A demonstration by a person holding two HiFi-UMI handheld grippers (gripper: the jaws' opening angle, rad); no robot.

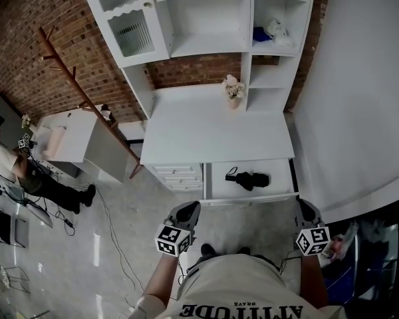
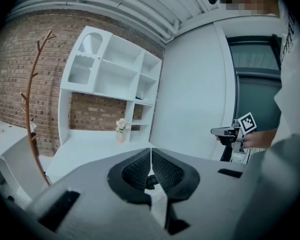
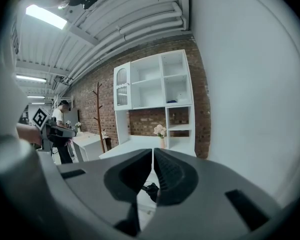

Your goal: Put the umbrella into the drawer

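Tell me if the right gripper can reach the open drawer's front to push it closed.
Probably yes. The right gripper hangs just short of the drawer front, off its right corner, with nothing standing between them. Its fingers are shut and empty, and the umbrella lies wholly inside.

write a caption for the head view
Umbrella in the open drawer, left tongs and right tongs shut and empty
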